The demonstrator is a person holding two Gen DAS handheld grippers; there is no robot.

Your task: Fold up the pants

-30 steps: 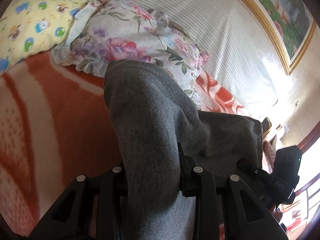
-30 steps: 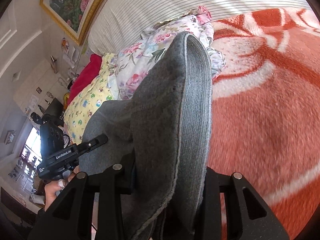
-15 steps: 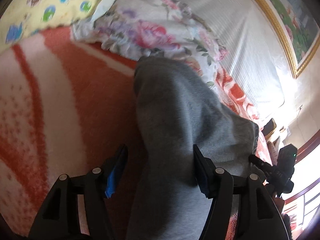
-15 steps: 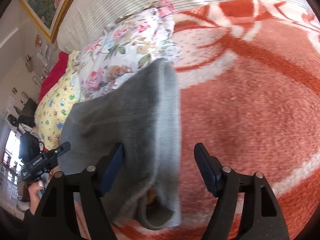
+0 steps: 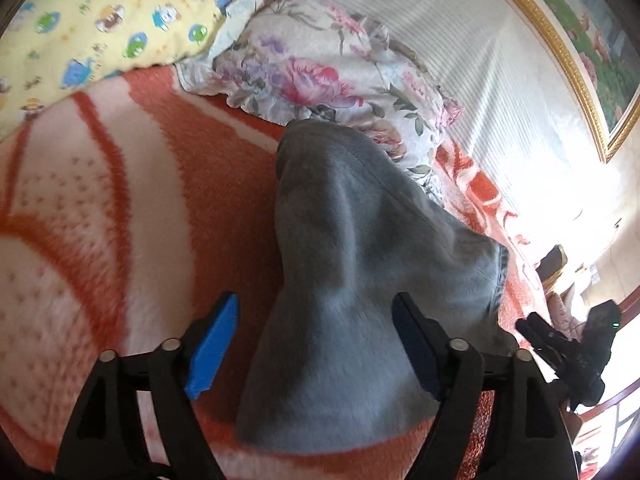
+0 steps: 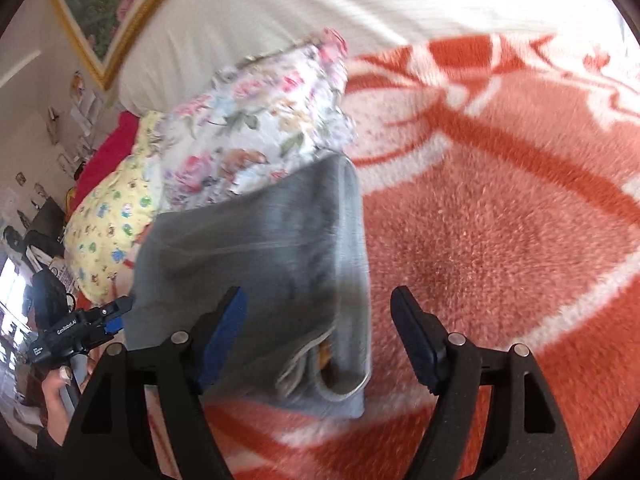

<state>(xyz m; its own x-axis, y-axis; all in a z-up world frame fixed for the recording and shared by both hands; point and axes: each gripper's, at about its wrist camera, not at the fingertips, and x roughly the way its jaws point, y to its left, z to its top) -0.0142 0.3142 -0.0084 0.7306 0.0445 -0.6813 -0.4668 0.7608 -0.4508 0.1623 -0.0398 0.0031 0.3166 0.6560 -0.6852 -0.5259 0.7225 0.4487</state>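
The grey pants (image 5: 360,280) lie folded in a thick bundle on the orange and white blanket (image 5: 120,208). In the right wrist view the pants (image 6: 272,280) show stacked layers at the near end. My left gripper (image 5: 316,344) is open, its blue-padded fingers either side of the near end of the bundle, not touching it. My right gripper (image 6: 320,340) is open above the bundle's right edge. The right gripper shows in the left wrist view (image 5: 560,344), and the left gripper in the right wrist view (image 6: 84,324).
A floral pillow (image 5: 320,68) and a yellow cartoon-print pillow (image 5: 100,20) lie just beyond the pants. A striped white headboard cushion (image 5: 480,60) and a gold-framed picture (image 5: 580,40) stand behind. Orange blanket (image 6: 500,220) stretches to the right.
Both grippers were shut on the pants and have opened, letting the folded bundle drop onto the blanket. Both have pulled back a little.
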